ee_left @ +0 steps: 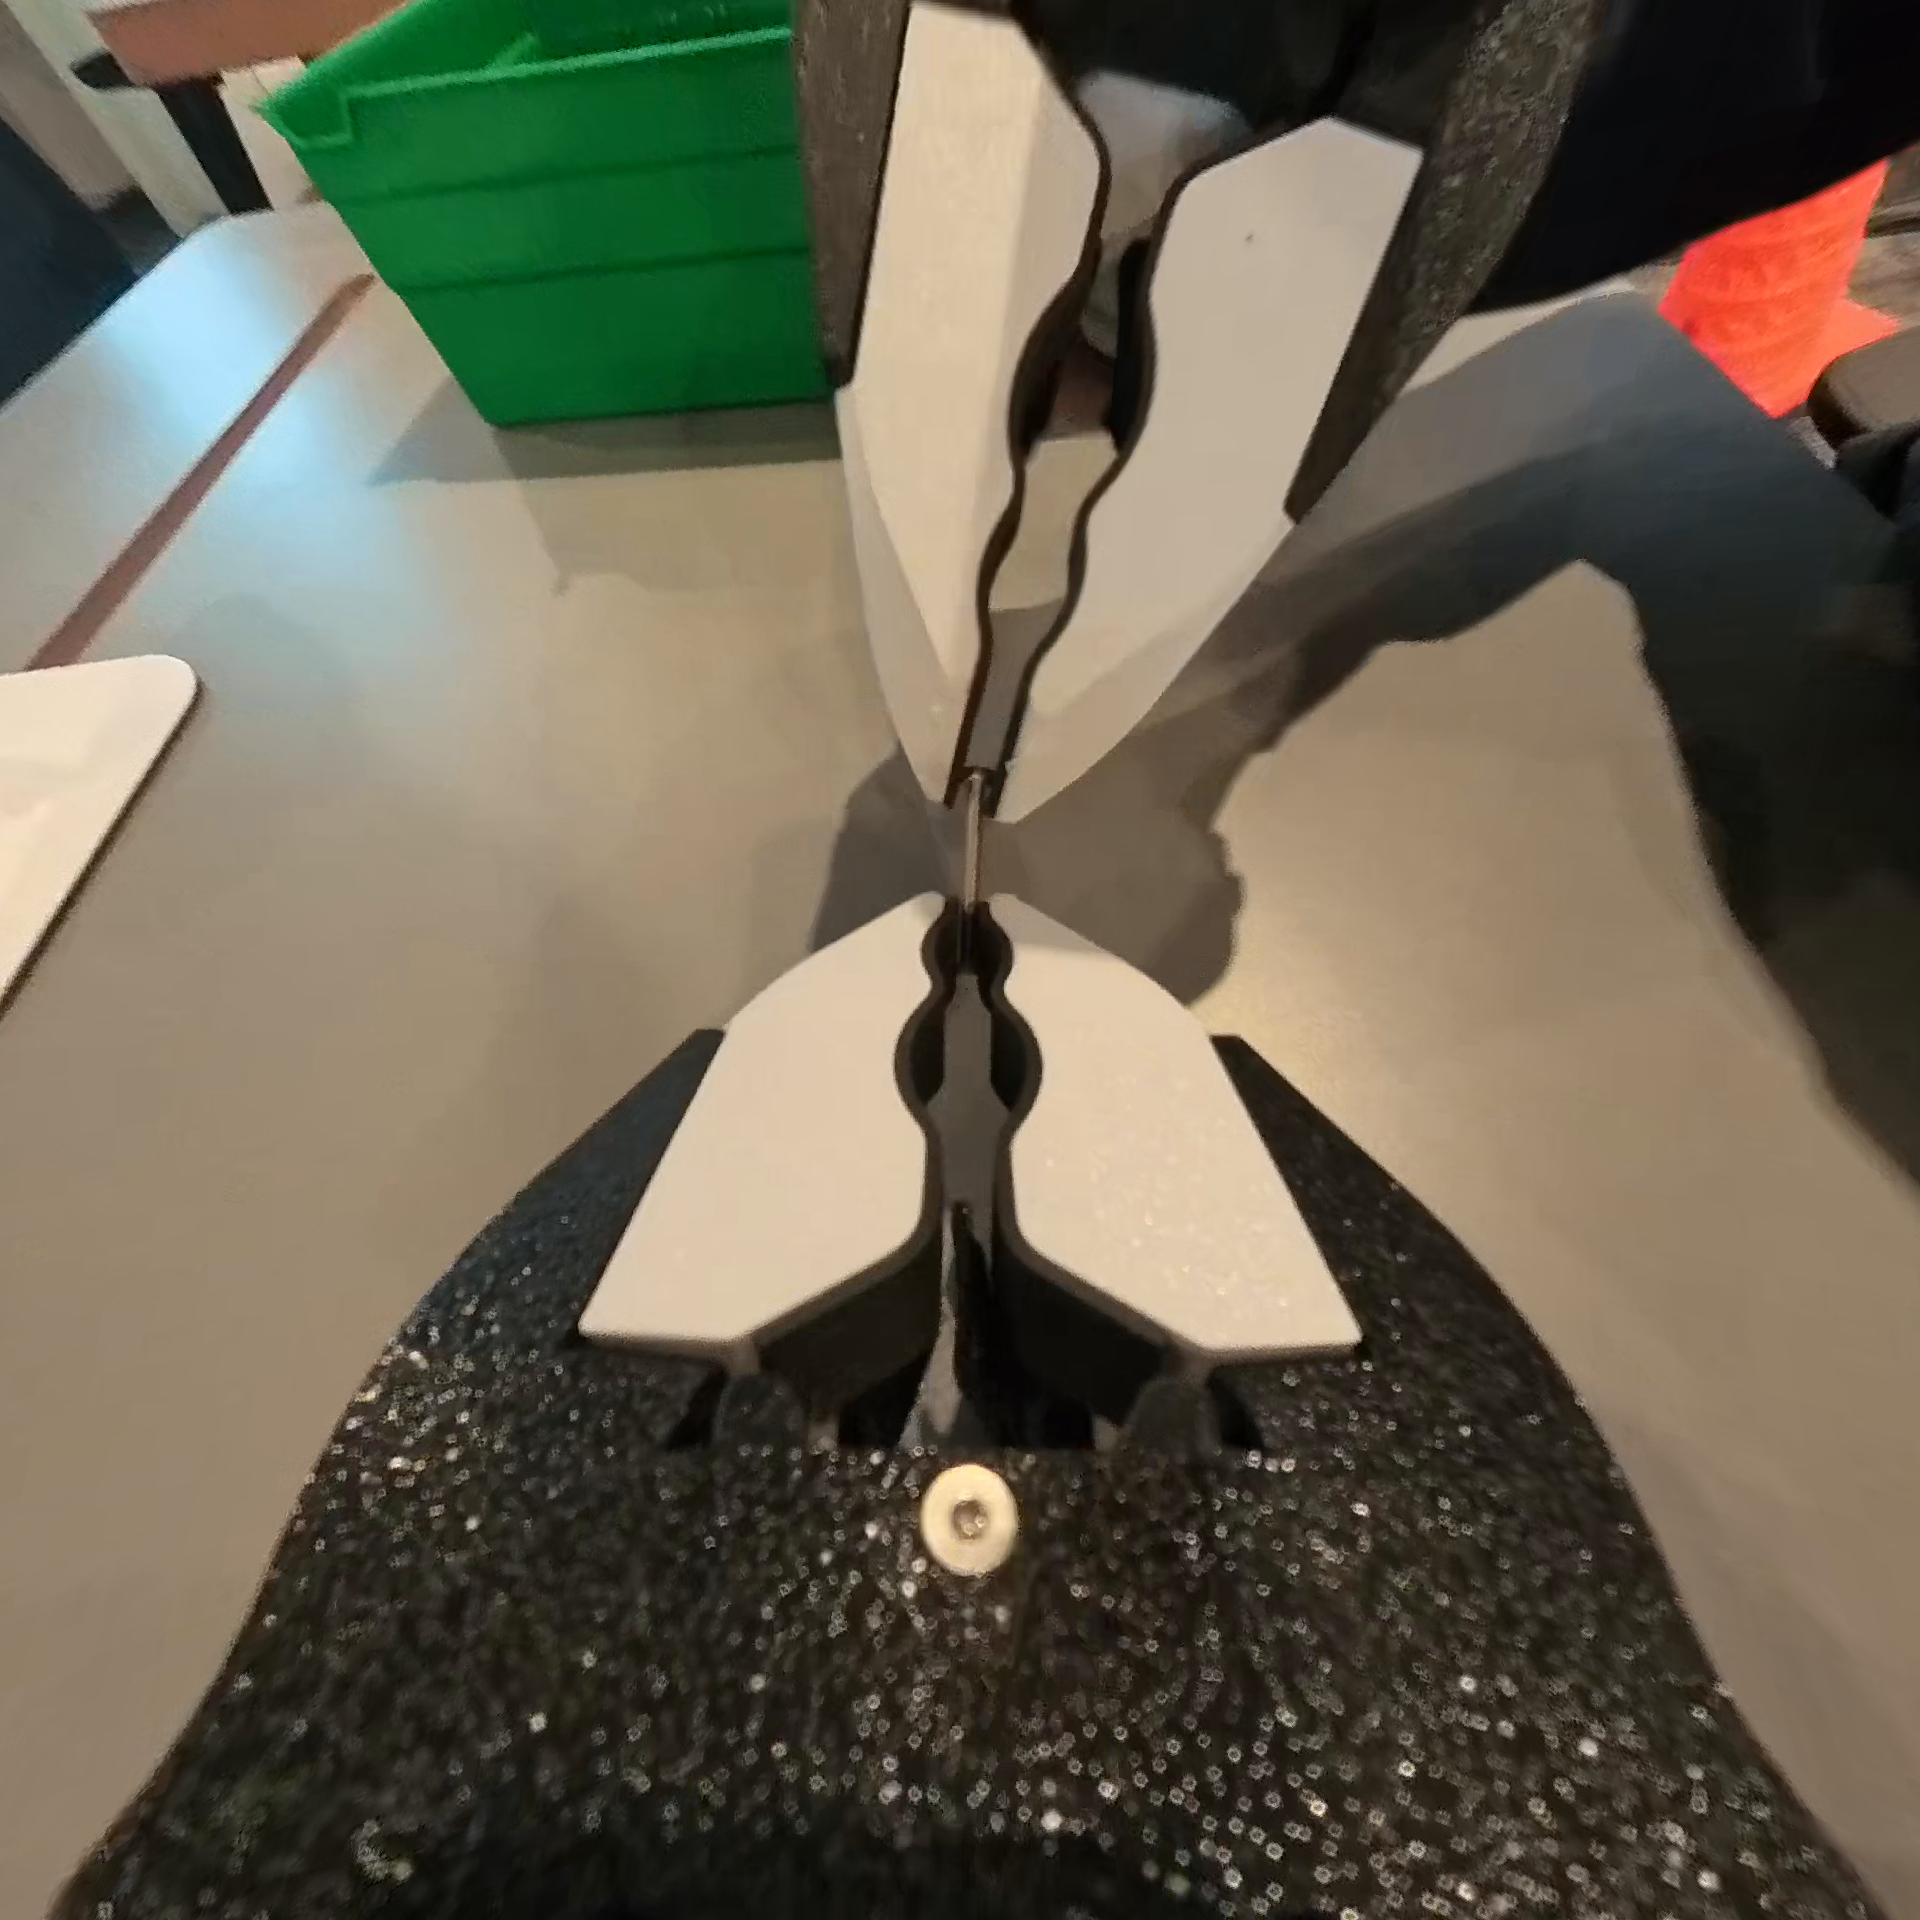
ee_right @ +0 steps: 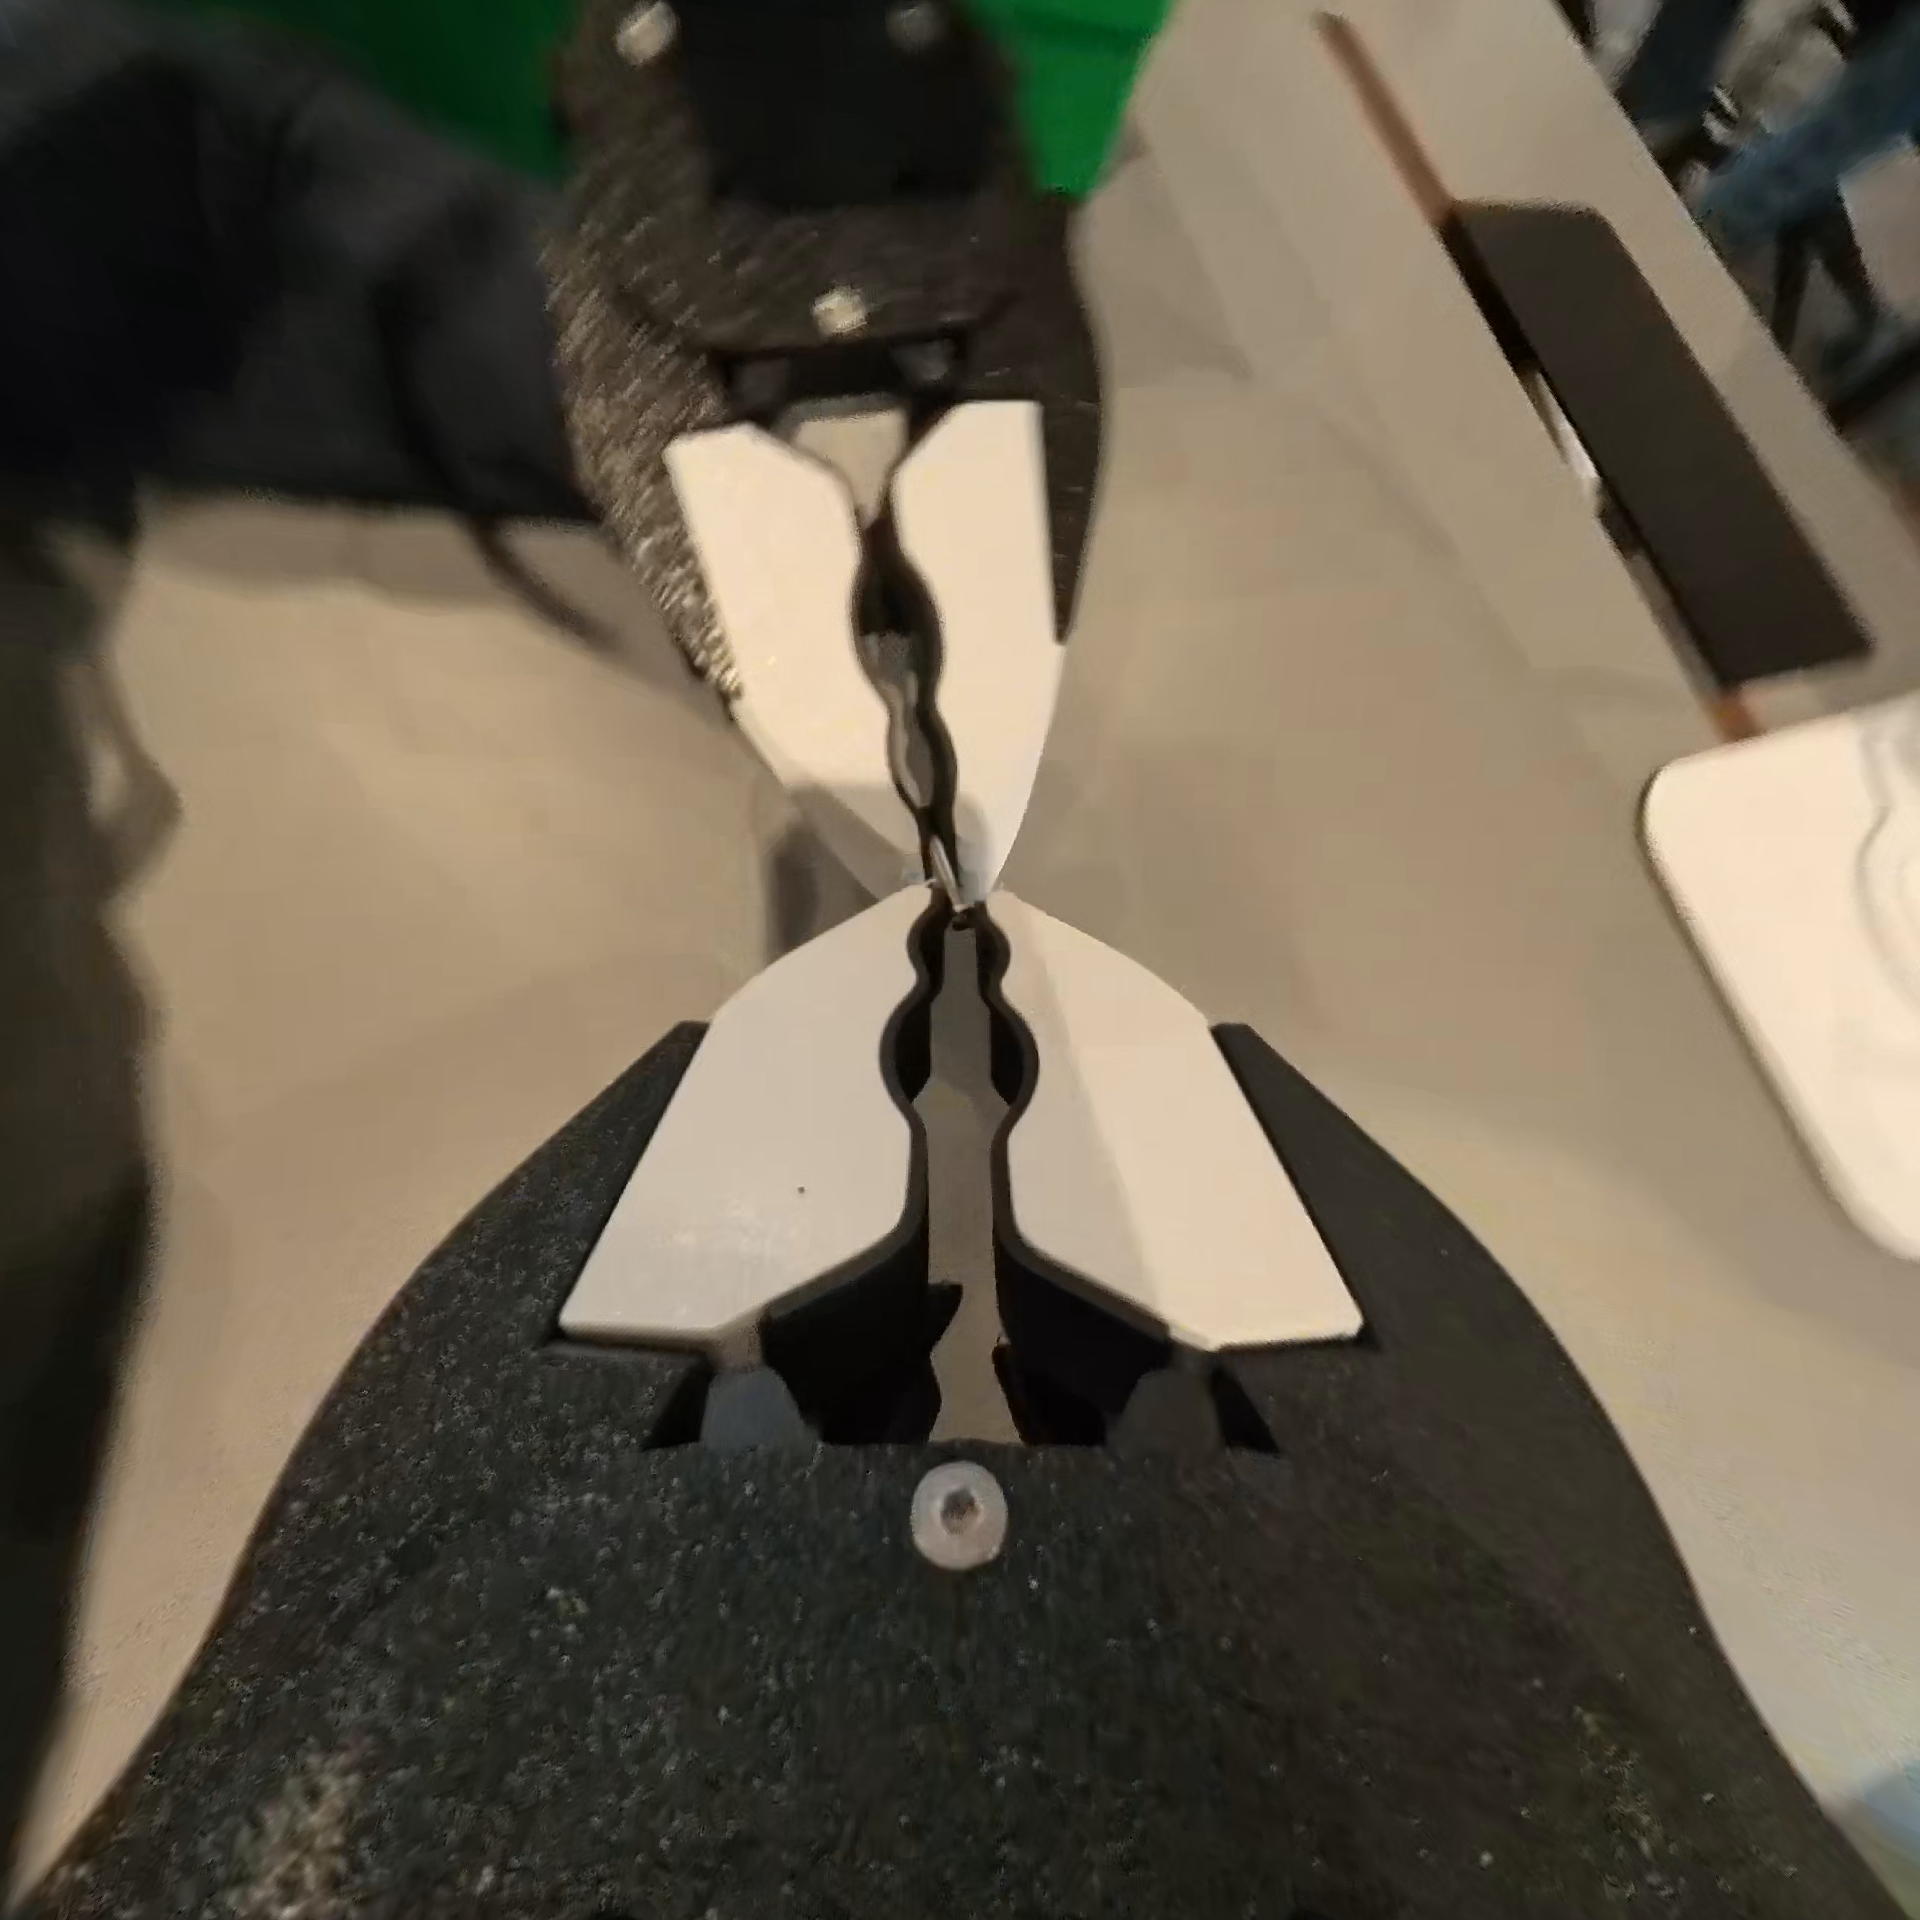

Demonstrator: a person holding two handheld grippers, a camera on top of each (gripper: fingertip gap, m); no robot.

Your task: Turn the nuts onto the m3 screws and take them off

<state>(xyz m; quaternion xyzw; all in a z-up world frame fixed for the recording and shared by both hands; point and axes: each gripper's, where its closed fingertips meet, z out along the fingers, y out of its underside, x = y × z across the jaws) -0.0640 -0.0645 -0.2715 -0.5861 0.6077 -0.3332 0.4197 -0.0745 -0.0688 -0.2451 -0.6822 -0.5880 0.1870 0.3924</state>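
Observation:
Both grippers meet tip to tip above the grey table. In the left wrist view my left gripper is shut on the near end of a thin silver M3 screw. The screw runs straight up into the tips of my right gripper, which comes down from above. In the right wrist view my right gripper is shut on a small dark nut at the screw's end. The left gripper faces it with the screw between its pads.
A green bin stands at the back of the table. A white tray lies at the left edge and also shows in the right wrist view. A black flat bar lies at the far right. Dark sleeves reach in.

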